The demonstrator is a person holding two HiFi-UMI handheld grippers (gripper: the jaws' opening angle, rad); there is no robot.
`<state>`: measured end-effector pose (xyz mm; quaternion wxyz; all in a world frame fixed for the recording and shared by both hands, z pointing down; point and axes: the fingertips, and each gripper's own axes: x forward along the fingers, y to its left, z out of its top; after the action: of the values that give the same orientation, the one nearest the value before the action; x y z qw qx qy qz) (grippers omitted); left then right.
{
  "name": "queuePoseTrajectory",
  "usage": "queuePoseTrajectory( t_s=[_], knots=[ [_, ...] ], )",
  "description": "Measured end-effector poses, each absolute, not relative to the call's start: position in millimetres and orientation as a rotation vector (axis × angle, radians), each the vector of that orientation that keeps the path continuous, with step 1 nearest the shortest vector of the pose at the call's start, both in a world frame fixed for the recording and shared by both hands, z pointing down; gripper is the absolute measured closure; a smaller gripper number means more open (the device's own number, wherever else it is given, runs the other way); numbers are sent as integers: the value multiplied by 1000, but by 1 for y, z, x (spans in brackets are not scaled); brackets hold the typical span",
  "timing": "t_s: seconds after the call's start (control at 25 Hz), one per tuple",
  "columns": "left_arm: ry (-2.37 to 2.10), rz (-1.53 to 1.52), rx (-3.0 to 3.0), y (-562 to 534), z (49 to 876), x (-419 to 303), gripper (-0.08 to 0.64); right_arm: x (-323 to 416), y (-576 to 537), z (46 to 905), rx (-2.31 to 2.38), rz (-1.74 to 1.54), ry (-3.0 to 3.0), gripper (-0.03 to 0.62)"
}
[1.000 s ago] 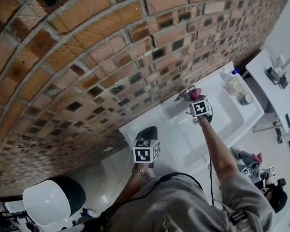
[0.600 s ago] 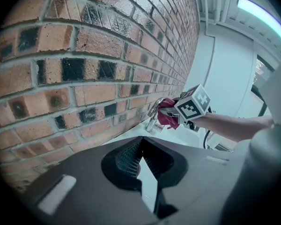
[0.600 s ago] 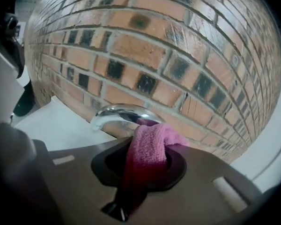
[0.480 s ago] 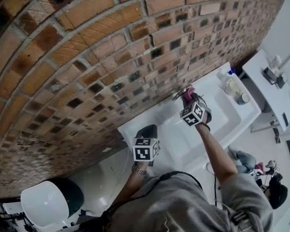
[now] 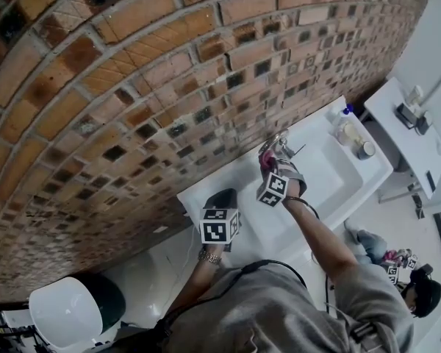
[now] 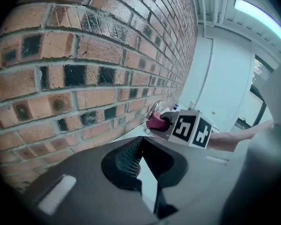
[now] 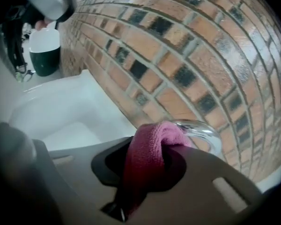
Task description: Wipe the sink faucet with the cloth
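Note:
A chrome faucet (image 5: 281, 144) stands at the back of the white sink (image 5: 239, 213), against the brick wall. My right gripper (image 5: 268, 166) is shut on a pink cloth (image 5: 266, 159) just left of the faucet. In the right gripper view the cloth (image 7: 150, 153) bulges out of the jaws and presses on the faucet's rounded chrome top (image 7: 203, 134). My left gripper (image 5: 222, 198) is shut and holds nothing. It hovers over the sink's left end, well apart from the faucet. In the left gripper view its tips (image 6: 140, 142) point toward the right gripper's marker cube (image 6: 192, 129) and the cloth (image 6: 157, 122).
The brick wall (image 5: 132, 87) runs close behind the sink. A soap bottle (image 5: 347, 127) and a small jar (image 5: 366, 150) stand at the sink's right end. A white shelf (image 5: 404, 134) lies beyond. A white-lidded dark green bin (image 5: 70, 307) is on the floor at the left.
My right gripper has carried the cloth leftward and nearer, from the faucet's right side to its left side. The left gripper has stayed in place.

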<state>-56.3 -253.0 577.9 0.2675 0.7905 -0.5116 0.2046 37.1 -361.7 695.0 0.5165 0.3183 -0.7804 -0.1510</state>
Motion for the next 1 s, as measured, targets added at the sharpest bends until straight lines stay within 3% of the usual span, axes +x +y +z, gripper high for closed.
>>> queuePoseTrajectory(
  t_s=[0.16, 0.4, 0.52, 0.76, 1.0],
  knots=[
    [-1384, 539, 2149, -251, 569, -53, 541, -5, -321, 720, 583, -279, -1998, 531],
    [-1431, 514, 2132, -232, 558, -63, 541, 20, -278, 687, 1074, 602, -2281, 531],
    [-1398, 514, 2124, -213, 563, -53, 541, 36, -252, 666, 1231, 842, -2325, 531],
    [-1326, 570, 2111, -156, 583, -22, 541, 48, -209, 635, 1346, 952, -2378, 531],
    [-1395, 534, 2020, -121, 588, -37, 541, 20, -166, 605, 1282, 907, -2489, 531]
  ],
)
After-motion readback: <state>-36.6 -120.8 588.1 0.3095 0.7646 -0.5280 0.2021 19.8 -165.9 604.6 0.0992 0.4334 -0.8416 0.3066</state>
